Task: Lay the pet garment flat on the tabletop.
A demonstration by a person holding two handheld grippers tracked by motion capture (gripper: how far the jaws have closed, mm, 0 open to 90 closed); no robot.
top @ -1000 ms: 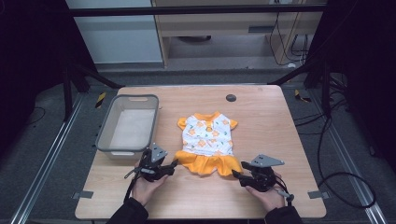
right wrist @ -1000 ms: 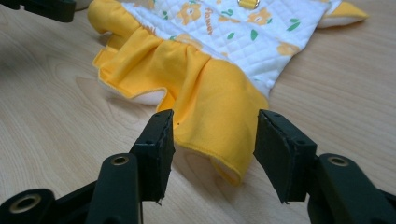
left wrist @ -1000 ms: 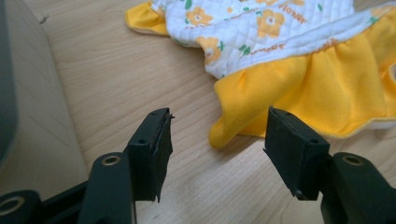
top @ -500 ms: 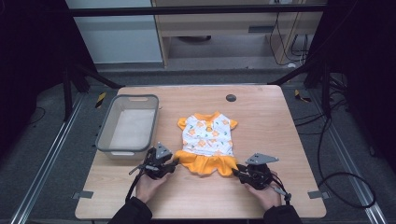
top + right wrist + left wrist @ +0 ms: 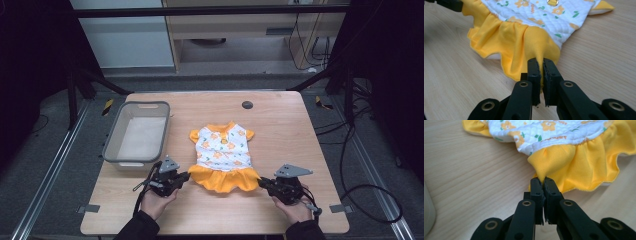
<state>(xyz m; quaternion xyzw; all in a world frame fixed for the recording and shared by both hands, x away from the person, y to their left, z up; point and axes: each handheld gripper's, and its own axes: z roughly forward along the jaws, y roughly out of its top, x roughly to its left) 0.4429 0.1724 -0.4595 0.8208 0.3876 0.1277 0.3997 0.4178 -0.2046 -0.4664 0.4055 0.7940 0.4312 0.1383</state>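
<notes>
left gripper (image 5: 541, 181): jaws closed on pinch of yellow frill (image 5: 576, 162) at one lower corner of small dress (image 5: 223, 152); fabric rises from between jaw tips, white flower-print body (image 5: 554, 130) beyond them. right gripper (image 5: 541, 62): jaws closed on frill at opposite lower corner, cloth bunched into fold just ahead of tips. dress lies flat on wooden surface (image 5: 280, 120), hem stretched between both pairs of jaws. grey tub (image 5: 137, 132) beyond left jaws, apart from dress.
</notes>
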